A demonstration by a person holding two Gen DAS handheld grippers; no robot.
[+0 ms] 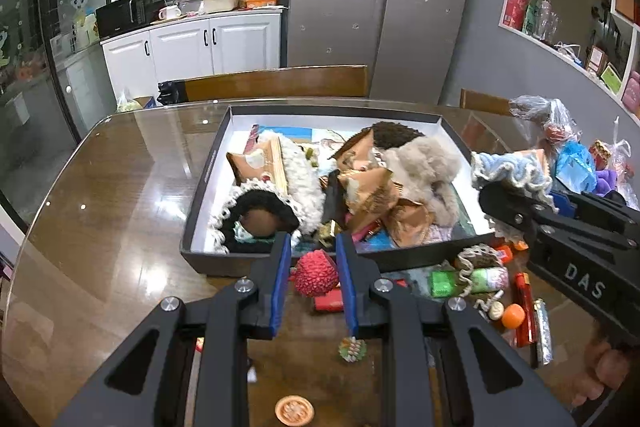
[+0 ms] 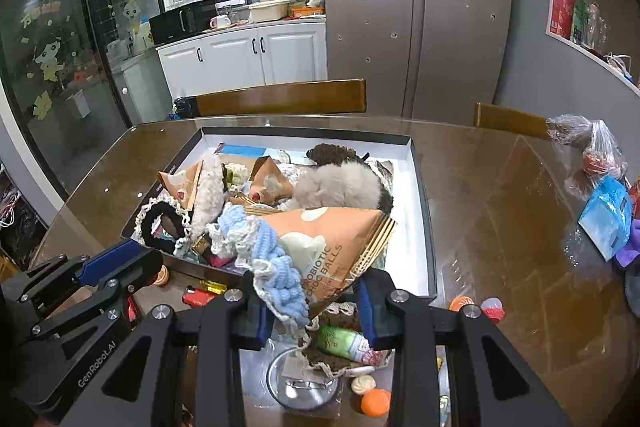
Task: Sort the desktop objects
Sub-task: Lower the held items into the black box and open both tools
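Note:
A black box [image 1: 208, 183] with a white inside stands on the table and holds scrunchies and orange snack packs. My left gripper [image 1: 310, 247] is open above a red knitted ball [image 1: 314, 273] that lies in front of the box. My right gripper [image 2: 310, 291] is shut on an orange choc-balls snack pack [image 2: 336, 247] and a light blue crocheted scrunchie [image 2: 276, 263], held over the box's near edge [image 2: 424, 291]. In the left wrist view the right gripper [image 1: 504, 203] comes in from the right with the blue scrunchie [image 1: 512, 171].
Small items lie in front of the box: a green tube [image 1: 486, 277], an orange ball [image 1: 513, 315], a red lighter [image 2: 198, 297], a clear round lid [image 2: 302, 383], a bronze coin [image 1: 294, 411]. Plastic bags [image 2: 600, 187] sit at the right. A wooden chair [image 1: 276, 83] stands behind the table.

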